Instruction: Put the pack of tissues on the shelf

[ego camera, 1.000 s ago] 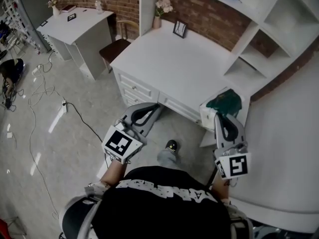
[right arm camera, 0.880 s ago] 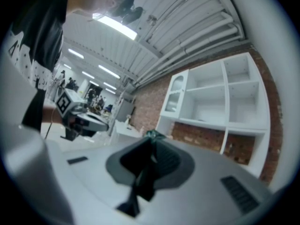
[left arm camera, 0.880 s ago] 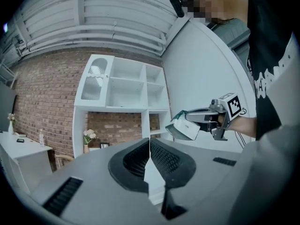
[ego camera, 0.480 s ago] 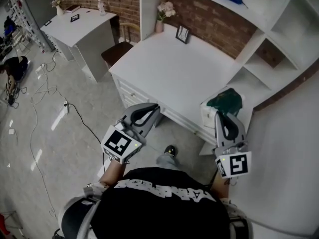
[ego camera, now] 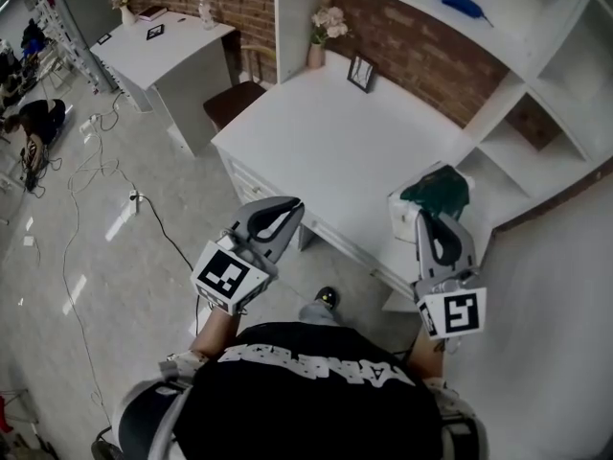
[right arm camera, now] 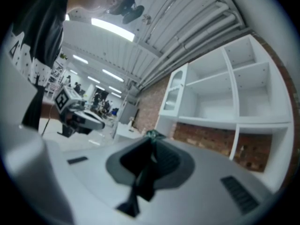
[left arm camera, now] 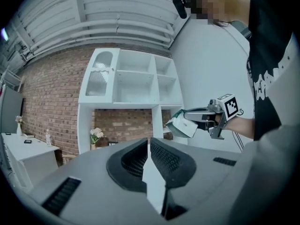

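Note:
The pack of tissues (ego camera: 431, 197), white with a dark green top, is held level in my right gripper (ego camera: 430, 217), which is shut on it over the near right corner of the white desk (ego camera: 335, 137). In the left gripper view the pack (left arm camera: 181, 125) shows pinched in that right gripper (left arm camera: 190, 122), in front of the white shelf unit (left arm camera: 136, 86). In the right gripper view only a green edge of the pack (right arm camera: 152, 134) shows past the jaws. My left gripper (ego camera: 293, 205) is shut and holds nothing, level before the desk's front edge; its fingertips (left arm camera: 149, 142) meet.
The shelf unit (ego camera: 522, 113) rises over the desk's right side with open compartments; a blue thing (ego camera: 460, 1) lies on top. A picture frame (ego camera: 360, 71) and a flower vase (ego camera: 321, 38) stand at the desk's back. Drawers (ego camera: 251, 188), chair (ego camera: 235, 99), floor cables (ego camera: 91, 161).
The person has stepped toward the desk, and both grippers have come closer to it. The pack stays in the right gripper; the left jaws stay shut.

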Action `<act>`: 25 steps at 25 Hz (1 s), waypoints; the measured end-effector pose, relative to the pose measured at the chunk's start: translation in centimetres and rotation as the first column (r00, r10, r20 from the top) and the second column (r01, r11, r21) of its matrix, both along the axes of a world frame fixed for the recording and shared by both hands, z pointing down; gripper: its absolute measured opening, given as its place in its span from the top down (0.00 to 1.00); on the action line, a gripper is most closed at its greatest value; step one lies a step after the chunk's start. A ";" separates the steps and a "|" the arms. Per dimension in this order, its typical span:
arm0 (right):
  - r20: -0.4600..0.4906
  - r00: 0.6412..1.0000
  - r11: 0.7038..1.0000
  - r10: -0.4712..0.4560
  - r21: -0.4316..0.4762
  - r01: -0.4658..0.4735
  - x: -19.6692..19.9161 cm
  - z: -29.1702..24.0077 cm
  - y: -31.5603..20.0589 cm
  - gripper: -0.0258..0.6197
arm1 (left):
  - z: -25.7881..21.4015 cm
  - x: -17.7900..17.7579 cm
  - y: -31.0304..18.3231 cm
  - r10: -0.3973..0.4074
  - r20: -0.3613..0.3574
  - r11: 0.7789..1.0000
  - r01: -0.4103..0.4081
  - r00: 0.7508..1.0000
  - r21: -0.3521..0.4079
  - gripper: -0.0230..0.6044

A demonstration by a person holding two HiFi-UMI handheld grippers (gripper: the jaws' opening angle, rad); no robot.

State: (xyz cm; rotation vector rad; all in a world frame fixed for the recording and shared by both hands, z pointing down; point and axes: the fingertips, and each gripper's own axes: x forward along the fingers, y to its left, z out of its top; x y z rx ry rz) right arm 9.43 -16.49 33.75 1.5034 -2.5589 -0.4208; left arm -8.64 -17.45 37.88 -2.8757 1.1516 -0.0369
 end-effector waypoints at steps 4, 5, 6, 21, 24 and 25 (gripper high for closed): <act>-0.005 1.000 1.000 -0.021 0.014 0.021 0.7 -0.5 -1.8 0.88 | -0.7 1.2 -1.4 -0.004 -0.038 1.000 0.003 0.999 -0.005 0.84; -0.010 1.000 1.000 -0.024 0.016 0.025 0.7 -0.6 -2.0 0.87 | -0.8 1.3 -1.5 -0.002 -0.038 1.000 0.002 0.999 -0.002 0.84; -0.017 1.000 0.999 -0.026 0.018 0.026 0.7 -0.7 -2.2 0.87 | -0.8 1.5 -1.6 0.001 -0.035 1.000 -0.001 0.999 0.000 0.84; -0.088 0.995 0.996 -0.052 0.072 0.058 5.0 -2.5 -8.0 0.87 | -1.1 10.4 -8.4 0.117 -0.025 0.993 -0.116 0.993 0.025 0.81; -0.112 0.993 0.995 -0.047 0.082 0.056 5.2 -3.1 -8.7 0.88 | -1.2 11.8 -9.1 0.163 -0.025 0.986 -0.162 0.986 0.035 0.81; -0.117 0.992 0.995 -0.044 0.088 0.055 5.1 -3.3 -8.9 0.87 | -1.3 12.0 -9.4 0.177 -0.020 0.983 -0.176 0.984 0.041 0.81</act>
